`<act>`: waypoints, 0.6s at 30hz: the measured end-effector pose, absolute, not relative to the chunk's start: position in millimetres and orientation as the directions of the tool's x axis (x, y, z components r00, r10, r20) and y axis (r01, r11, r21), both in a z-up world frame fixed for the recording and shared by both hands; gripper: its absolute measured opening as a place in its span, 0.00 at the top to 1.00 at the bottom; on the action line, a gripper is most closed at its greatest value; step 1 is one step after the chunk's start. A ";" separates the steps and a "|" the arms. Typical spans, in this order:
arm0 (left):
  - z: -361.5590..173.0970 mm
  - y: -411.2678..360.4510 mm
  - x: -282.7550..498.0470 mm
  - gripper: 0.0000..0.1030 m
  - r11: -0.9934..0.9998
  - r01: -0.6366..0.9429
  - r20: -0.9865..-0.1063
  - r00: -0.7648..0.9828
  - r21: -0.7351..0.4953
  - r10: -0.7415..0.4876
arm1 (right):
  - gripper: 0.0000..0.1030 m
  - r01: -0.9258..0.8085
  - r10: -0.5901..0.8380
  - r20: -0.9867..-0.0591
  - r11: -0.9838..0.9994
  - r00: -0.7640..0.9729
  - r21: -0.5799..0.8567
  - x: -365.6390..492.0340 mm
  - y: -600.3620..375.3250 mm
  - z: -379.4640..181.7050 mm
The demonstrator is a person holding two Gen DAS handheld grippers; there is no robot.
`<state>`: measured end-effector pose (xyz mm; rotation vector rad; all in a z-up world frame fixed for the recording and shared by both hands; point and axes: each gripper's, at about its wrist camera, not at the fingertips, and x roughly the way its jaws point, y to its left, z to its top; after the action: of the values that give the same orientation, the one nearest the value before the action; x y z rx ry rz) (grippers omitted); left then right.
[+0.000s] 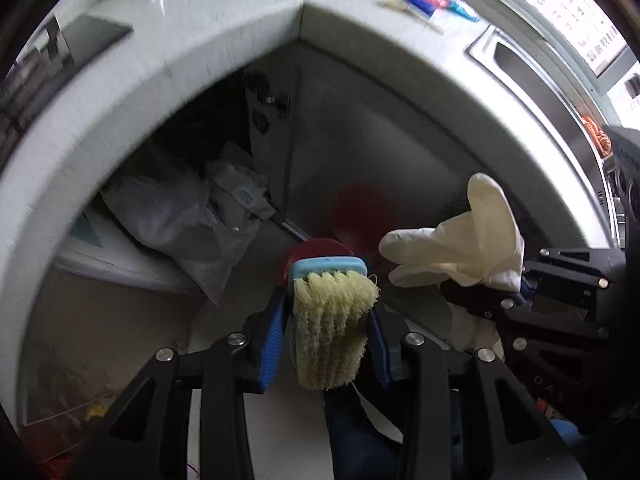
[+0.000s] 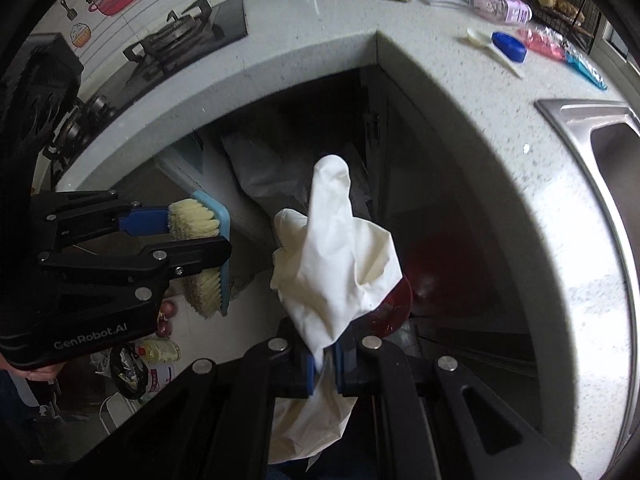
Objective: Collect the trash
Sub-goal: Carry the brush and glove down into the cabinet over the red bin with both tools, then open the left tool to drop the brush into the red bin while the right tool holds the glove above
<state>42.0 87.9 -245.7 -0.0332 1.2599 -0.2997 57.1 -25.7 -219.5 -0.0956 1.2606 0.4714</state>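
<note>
My left gripper (image 1: 330, 320) is shut on a scrub brush (image 1: 332, 320) with a light blue back and pale yellow bristles; the brush also shows in the right wrist view (image 2: 206, 252). My right gripper (image 2: 324, 360) is shut on a white rubber glove (image 2: 340, 256), which also shows at the right of the left wrist view (image 1: 468, 240). Both are held in front of the counter's inner corner, above a red bin (image 1: 320, 246) on the floor, whose red rim also shows behind the glove in the right wrist view (image 2: 396, 312). The bin's inside is mostly hidden.
A grey speckled L-shaped counter (image 2: 460, 92) wraps around, with a steel sink (image 2: 612, 148) at right and a gas stove (image 2: 176, 40) at left. Wrappers, a blue lid (image 2: 509, 47) and a pink bottle (image 2: 500, 6) lie on it. A grey plastic bag (image 1: 192, 216) sits under the counter.
</note>
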 end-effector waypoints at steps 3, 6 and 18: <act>-295.9 86.7 54.0 0.66 0.967 0.176 -0.947 0.230 -0.186 -0.224 | 0.94 -0.363 0.259 -0.945 0.915 0.200 0.174 64.0 -25.4 -264.6; -346.2 82.1 62.1 0.66 0.966 0.170 -0.950 0.210 -0.195 -0.229 | 0.94 -0.311 0.244 -0.955 0.933 0.171 0.182 71.6 -31.4 -313.1; -502.8 31.3 89.6 0.66 0.948 0.240 -0.969 0.083 -0.207 -0.232 | 0.94 -0.089 0.162 -0.975 0.985 0.155 0.149 94.8 -74.8 -440.7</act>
<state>89.6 31.3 -502.8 0.0064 1.4452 -0.3526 94.8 -74.8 -440.7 0.0612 1.4039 0.1799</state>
